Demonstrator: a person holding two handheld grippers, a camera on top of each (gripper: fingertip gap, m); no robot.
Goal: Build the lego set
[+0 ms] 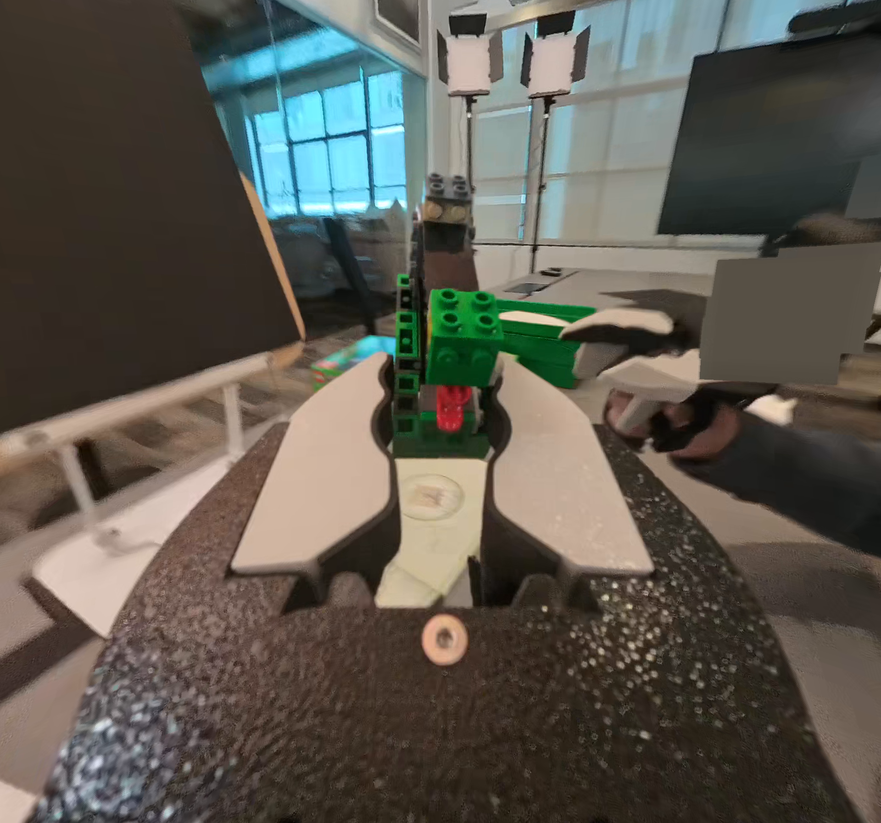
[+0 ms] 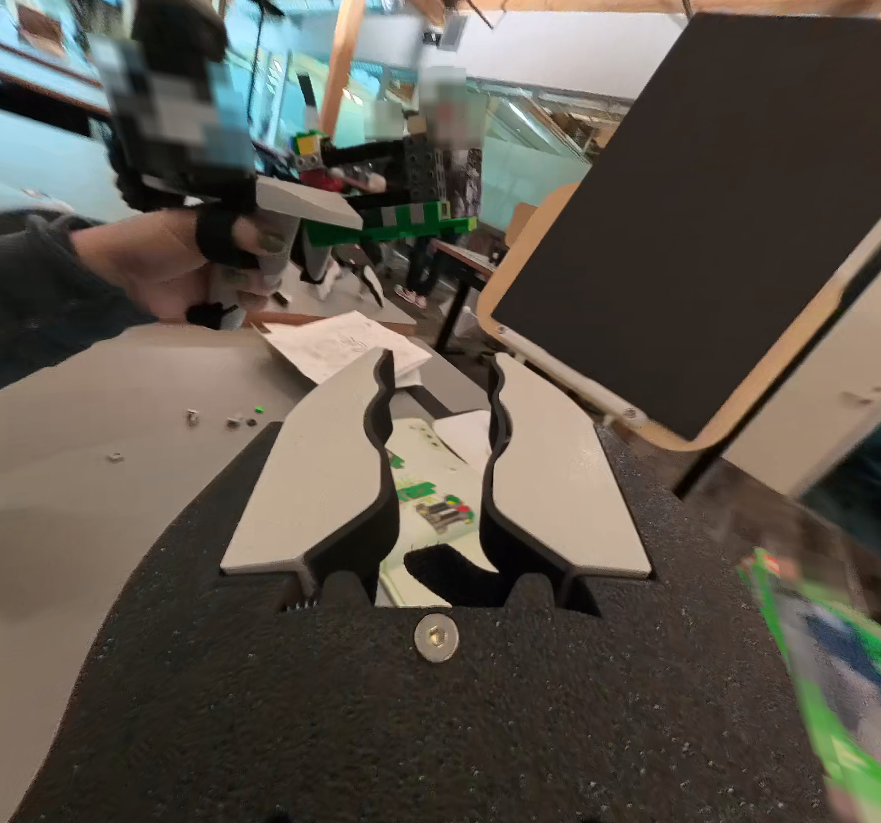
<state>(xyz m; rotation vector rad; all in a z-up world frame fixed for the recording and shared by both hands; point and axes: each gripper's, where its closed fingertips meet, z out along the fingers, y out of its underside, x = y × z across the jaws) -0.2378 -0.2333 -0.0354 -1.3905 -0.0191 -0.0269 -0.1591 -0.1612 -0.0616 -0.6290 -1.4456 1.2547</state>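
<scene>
Left gripper (image 1: 441, 399) has its jaws clamped on the green lego model (image 1: 460, 337), lifted off the table (image 2: 95, 418); right gripper (image 2: 441, 394) hangs open-jawed, holding nothing, over the instruction sheet (image 2: 429, 490).

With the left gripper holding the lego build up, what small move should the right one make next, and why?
Probably lower the right gripper toward the small loose pieces on the table: its jaws are open and empty, while the left gripper is shut on the lego build.
</scene>
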